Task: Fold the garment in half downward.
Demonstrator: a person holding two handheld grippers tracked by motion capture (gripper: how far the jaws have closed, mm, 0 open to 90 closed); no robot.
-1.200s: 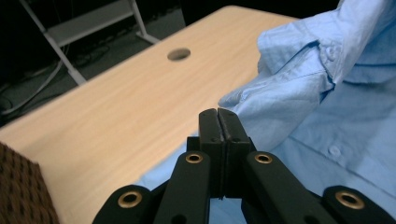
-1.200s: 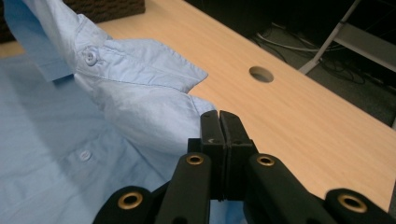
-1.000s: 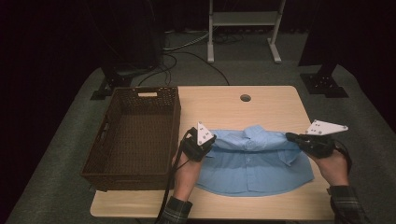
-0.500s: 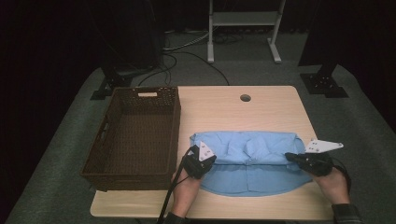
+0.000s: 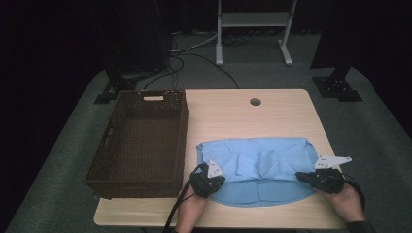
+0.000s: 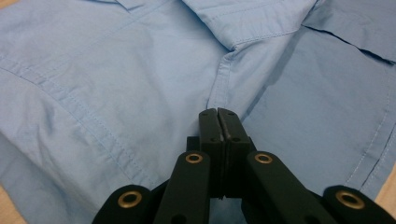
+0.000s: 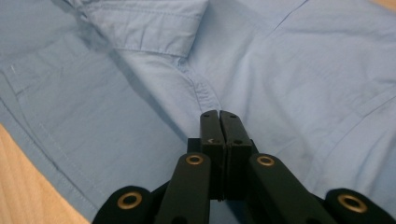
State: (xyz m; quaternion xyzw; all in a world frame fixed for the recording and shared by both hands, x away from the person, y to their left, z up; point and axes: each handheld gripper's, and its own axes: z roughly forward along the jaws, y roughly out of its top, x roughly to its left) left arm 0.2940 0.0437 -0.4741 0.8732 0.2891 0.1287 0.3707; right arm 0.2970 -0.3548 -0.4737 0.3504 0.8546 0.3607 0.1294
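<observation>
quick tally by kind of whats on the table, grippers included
blue shirt: 1
brown wicker basket: 1
black grippers: 2, left gripper and right gripper, both with jaws shut on the shirt
total: 4

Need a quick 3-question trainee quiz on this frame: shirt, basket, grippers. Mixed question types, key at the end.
1. True or false: the light blue button-up shirt lies inside the dark brown woven basket.
2. How do the jaws of the left gripper and the right gripper stand? A) both wide open B) both shut C) one open, one shut
3. On which side of the shirt, in the high view, does the basket stand on the light wooden table?

Key: 1. False, it lies on the table. 2. B. 3. Left.
</observation>
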